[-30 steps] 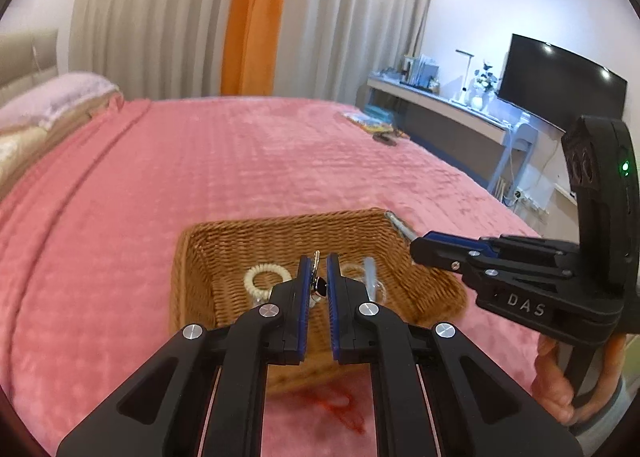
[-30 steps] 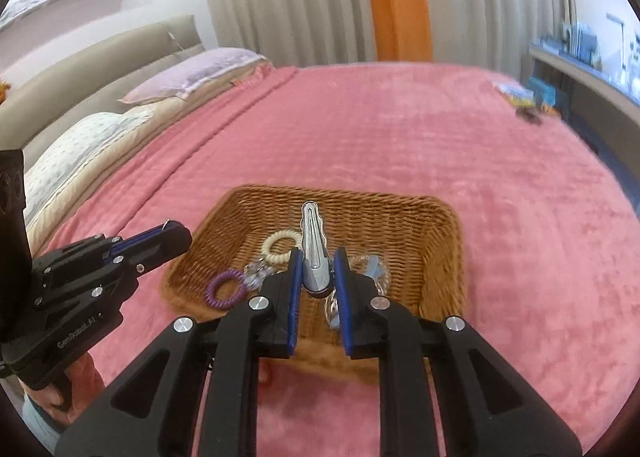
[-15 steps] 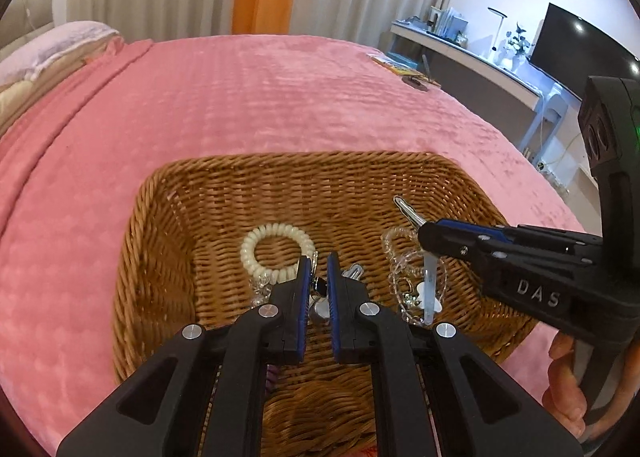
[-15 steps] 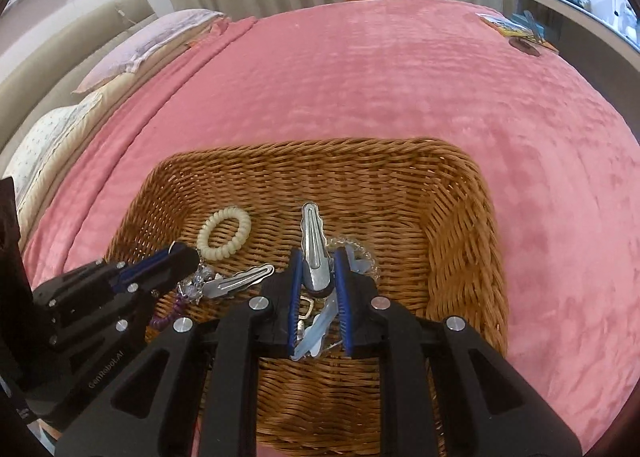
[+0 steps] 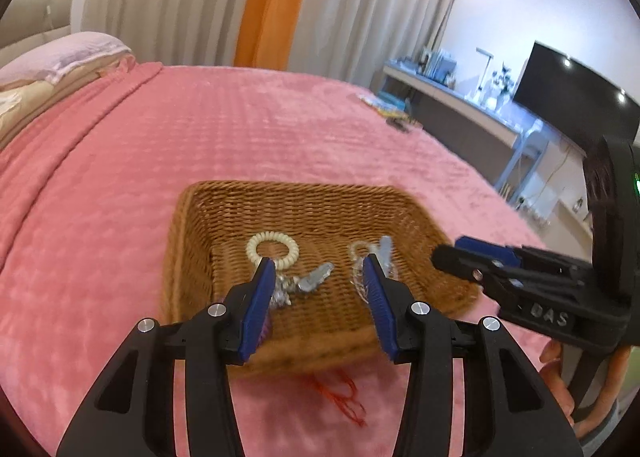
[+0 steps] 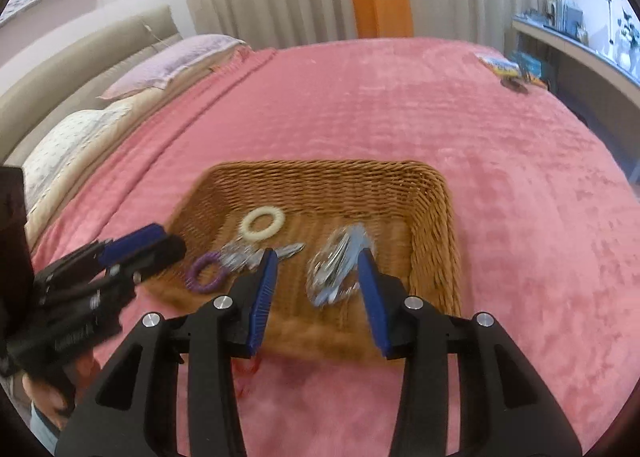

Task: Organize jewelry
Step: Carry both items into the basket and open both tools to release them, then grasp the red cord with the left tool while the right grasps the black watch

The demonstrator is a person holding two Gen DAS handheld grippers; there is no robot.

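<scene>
A wicker basket (image 5: 224, 213) (image 6: 434, 217) sits on the pink bedspread. In it lie a cream coil hair tie (image 5: 272, 248) (image 6: 263, 221), a purple coil hair tie (image 6: 206, 273), silver hair clips (image 5: 314, 281) (image 6: 244, 257) and a pile of clear and silver pieces (image 5: 378, 257) (image 6: 340, 265). My left gripper (image 5: 318, 275) is open and empty above the basket's near side. My right gripper (image 6: 318, 269) is open and empty, also above the near side. Each gripper shows in the other's view: right (image 5: 480, 261), left (image 6: 140, 247).
A red thread (image 5: 340, 393) lies on the bedspread in front of the basket. Pillows (image 6: 176, 57) lie at the bed's head on the left. Small items (image 6: 508, 69) lie at the bed's far right corner. A desk with a TV (image 5: 572, 93) stands to the right.
Both grippers have opened and let go of the pieces they held; a silver clip now lies in the basket. Both have pulled back and up from the basket.
</scene>
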